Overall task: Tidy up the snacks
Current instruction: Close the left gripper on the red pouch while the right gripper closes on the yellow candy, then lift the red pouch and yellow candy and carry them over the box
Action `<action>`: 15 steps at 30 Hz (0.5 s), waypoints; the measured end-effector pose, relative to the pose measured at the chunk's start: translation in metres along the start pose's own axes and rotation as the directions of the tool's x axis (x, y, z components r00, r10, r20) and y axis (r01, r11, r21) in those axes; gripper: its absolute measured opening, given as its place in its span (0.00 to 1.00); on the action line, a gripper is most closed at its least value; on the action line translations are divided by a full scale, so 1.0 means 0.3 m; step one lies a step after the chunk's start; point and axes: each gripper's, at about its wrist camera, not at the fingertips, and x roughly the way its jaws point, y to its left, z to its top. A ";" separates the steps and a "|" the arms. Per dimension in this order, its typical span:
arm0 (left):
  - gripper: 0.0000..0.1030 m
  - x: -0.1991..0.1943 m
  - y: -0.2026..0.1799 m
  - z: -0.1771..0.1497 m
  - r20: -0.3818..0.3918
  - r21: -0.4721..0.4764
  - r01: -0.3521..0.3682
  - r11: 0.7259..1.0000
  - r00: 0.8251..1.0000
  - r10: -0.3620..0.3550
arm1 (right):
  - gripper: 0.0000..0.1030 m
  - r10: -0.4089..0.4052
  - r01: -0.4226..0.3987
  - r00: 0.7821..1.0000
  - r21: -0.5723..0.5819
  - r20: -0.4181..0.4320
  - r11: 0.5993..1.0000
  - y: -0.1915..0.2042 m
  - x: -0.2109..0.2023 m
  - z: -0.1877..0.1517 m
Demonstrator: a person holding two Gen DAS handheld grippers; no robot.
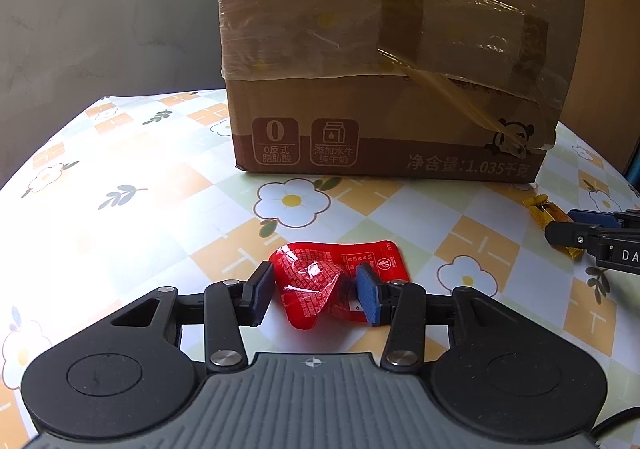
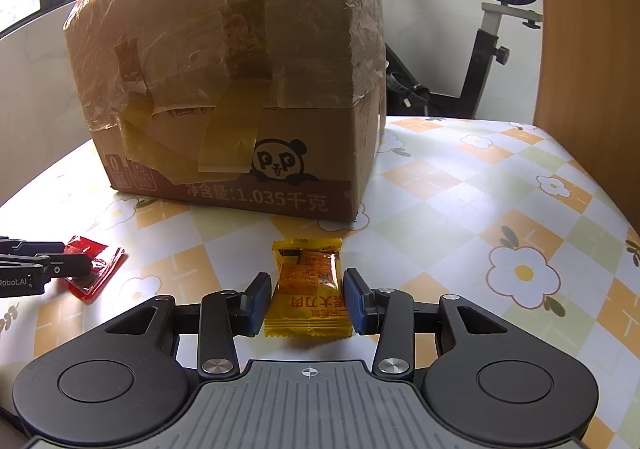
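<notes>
Left wrist view, lower centre: the left tongs (image 1: 316,295) stand spread around a crumpled red snack packet (image 1: 334,281) lying on the tabletop (image 1: 160,209). The left pad sits just beside the packet's left edge; the right pad overlaps its right part, contact not confirmed. The packet's long axis runs roughly across the gap, left to right in frame.

Upper centre of both views: a taped cardboard box (image 1: 384,61) stands on the tabletop behind both packets, its top out of view.

Right wrist view, lower centre: the right tongs (image 2: 306,301) are spread either side of a yellow snack packet (image 2: 308,289), pads just beside its edges, not visibly pinching. This packet's long axis runs away from the camera, along the fingers.

Judgement: each tong is nearest its own packet, both directly ahead between the pads; closing should secure each. The red packet's crumpled film may slip or fold under the pads
</notes>
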 end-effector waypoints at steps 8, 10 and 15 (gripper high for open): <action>0.46 -0.005 0.009 -0.004 0.007 -0.002 0.008 1.000 1.000 -0.007 | 0.38 -0.009 0.009 1.000 -0.018 -0.003 1.000 0.008 0.002 -0.001; 0.46 -0.006 0.014 -0.004 0.009 -0.003 0.011 1.000 1.000 -0.011 | 0.39 -0.014 0.014 1.000 -0.030 -0.005 0.999 0.012 0.003 -0.002; 0.46 -0.010 0.014 -0.007 0.018 -0.004 0.010 1.000 1.000 -0.010 | 0.40 -0.030 0.030 1.000 -0.056 -0.008 0.998 0.027 0.006 -0.004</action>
